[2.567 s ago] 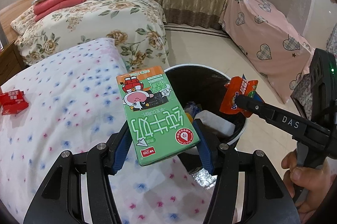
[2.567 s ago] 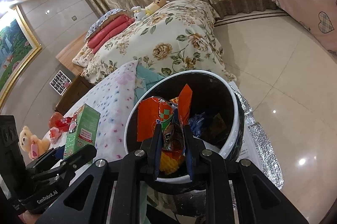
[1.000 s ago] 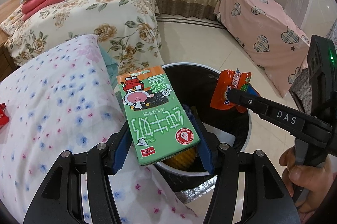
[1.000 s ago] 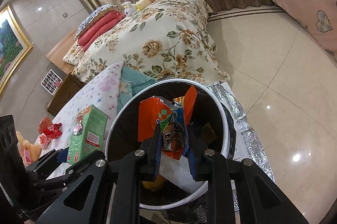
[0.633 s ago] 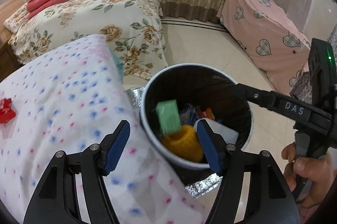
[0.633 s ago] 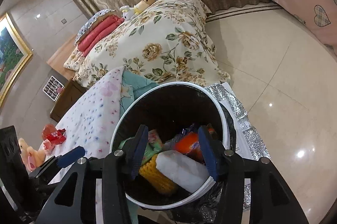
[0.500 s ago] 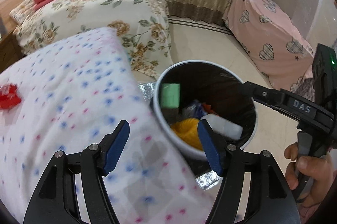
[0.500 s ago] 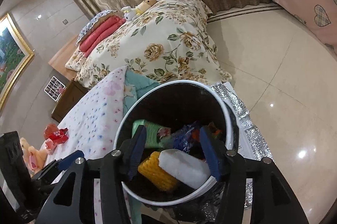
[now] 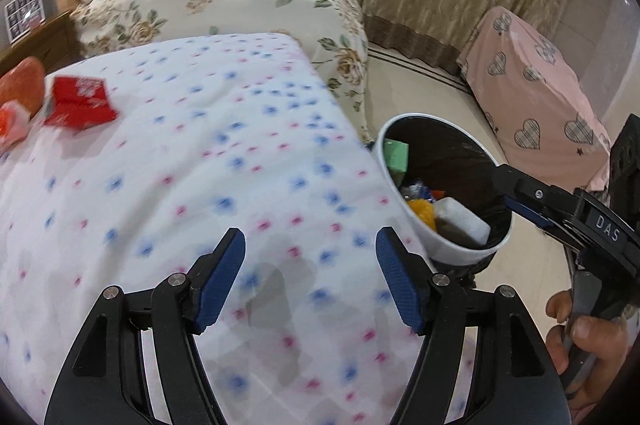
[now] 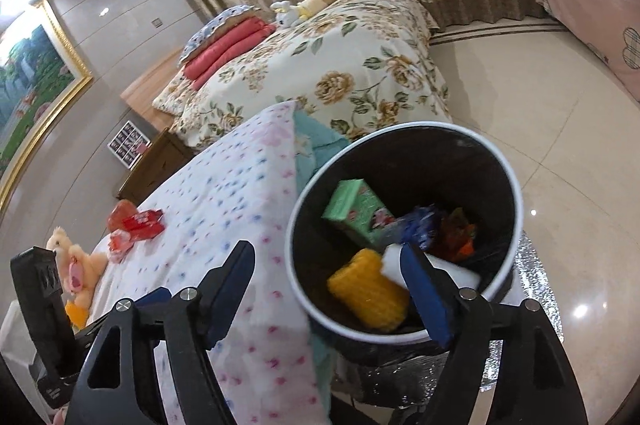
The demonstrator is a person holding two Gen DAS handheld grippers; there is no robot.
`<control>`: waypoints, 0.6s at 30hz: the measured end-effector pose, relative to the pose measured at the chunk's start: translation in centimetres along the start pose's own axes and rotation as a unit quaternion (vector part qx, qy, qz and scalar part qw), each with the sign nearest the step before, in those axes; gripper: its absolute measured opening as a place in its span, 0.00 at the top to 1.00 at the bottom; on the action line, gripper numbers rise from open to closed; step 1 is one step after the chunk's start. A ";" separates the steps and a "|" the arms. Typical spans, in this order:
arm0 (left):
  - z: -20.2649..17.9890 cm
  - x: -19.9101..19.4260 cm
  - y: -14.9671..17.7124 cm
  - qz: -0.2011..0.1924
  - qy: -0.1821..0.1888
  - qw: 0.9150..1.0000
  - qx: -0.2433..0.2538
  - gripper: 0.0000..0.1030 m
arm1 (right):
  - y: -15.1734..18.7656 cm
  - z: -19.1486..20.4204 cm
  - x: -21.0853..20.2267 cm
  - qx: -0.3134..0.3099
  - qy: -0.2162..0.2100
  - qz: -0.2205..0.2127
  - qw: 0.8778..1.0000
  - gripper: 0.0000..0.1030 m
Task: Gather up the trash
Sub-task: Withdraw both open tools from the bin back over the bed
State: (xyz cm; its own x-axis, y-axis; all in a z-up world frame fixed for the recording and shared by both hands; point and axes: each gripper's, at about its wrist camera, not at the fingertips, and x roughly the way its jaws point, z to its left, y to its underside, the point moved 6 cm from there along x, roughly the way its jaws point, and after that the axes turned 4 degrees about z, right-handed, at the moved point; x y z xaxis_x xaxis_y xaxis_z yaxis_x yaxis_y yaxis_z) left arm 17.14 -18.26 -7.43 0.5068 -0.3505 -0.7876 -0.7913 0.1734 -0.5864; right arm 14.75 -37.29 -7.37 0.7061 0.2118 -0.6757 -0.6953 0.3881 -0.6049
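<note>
The only legible text is "DAS" on the right tool (image 9: 520, 193) (white capitals on black).

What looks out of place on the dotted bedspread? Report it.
Red snack wrappers and crumpled orange packets lie loose on the white bedspread with blue and pink dots, beside a plush toy; they are litter, not yet in the white-rimmed black bin.
</note>
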 end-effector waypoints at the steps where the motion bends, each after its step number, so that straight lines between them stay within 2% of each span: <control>1: 0.4 -0.2 0.2 -0.001 -0.002 1.000 -0.005 0.33 | 0.2 0.4 0.1 -0.003 -0.002 0.000 1.000 0.25; 10: 5.7 -1.7 2.0 -0.007 -0.025 0.998 -0.055 0.32 | 1.9 4.6 1.3 -0.043 -0.022 0.016 0.999 0.24; 18: 9.5 -3.3 3.3 -0.017 -0.045 0.995 -0.089 0.32 | 3.0 7.7 2.8 -0.071 -0.033 0.032 0.996 0.15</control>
State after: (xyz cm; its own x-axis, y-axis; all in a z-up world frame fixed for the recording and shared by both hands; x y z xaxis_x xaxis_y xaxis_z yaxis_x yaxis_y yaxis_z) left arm 16.11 -7.75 -8.55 0.5560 -0.2690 -0.7864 -0.8173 -0.0052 -0.5761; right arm 15.66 -28.59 -7.86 0.6639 0.2915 -0.6886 -0.7477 0.2423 -0.6183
